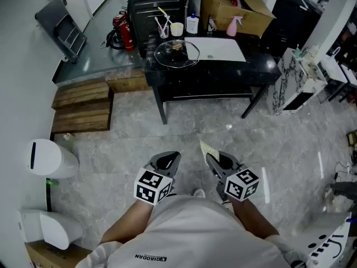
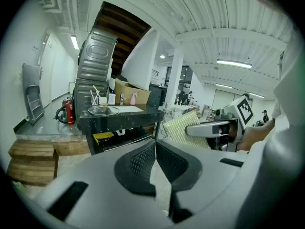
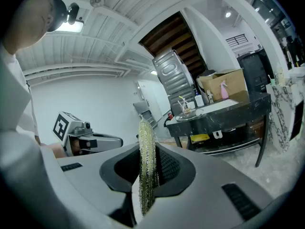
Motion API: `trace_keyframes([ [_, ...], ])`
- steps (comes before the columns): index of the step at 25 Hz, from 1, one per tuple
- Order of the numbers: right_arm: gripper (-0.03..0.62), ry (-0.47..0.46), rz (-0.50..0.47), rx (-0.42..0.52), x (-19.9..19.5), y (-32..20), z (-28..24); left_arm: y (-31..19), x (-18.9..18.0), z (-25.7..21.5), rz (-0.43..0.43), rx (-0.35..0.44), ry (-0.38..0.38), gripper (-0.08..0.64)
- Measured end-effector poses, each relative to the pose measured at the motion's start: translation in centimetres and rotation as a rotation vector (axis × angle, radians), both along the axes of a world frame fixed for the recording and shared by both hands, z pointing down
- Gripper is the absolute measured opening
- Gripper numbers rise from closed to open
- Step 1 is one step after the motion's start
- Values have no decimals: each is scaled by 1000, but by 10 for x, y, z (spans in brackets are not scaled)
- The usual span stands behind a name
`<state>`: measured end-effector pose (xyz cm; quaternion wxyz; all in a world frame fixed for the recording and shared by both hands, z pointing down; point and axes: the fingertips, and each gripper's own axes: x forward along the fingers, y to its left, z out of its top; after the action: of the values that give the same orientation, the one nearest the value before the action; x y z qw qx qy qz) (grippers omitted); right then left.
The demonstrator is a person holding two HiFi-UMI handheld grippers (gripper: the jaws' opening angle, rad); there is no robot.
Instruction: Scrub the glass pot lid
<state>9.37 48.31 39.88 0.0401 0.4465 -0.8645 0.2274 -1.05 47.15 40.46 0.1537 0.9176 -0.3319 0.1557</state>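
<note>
Head view: glass lid (image 1: 176,53) well beyond right tongs (image 1: 211,157).

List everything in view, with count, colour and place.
Lid: one, clear glass, on the table.
Table: one, black, far ahead.
Box: one, brown cardboard, at the table's far edge.
Spray bottle: one, pink, beside the box.
Extinguisher: one, red, left of the table.
Bins: two, white, on the floor at near left.
Pad: one, yellow-green, between the right gripper's jaws.
Left gripper: one, grey, jaws together, empty, near the person.
Right gripper: one, grey, shut on the pad, beside the left one.
</note>
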Motion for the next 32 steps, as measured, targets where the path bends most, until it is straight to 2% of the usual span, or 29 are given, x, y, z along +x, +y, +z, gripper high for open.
trace_keyframes([
  [12,81,3,-14,4,5,4,-4,3,9,-5,-5,17,6,17],
  [17,83,-44,-33,7,7,8,-10,7,14,-4,-1,-4,25,16],
  [20,83,-18,-58,22,11,9,-10,4,15,-3,-17,-25,42,17],
  [25,84,-31,-72,34,27,15,-12,0,21,-4,-50,-18,40,17],
  [29,84,18,-39,1,52,11,-1,-1,38,-4,-71,-5,32,16],
  [32,84,11,-49,-5,65,13,2,-5,47,-8,-90,15,20,17],
])
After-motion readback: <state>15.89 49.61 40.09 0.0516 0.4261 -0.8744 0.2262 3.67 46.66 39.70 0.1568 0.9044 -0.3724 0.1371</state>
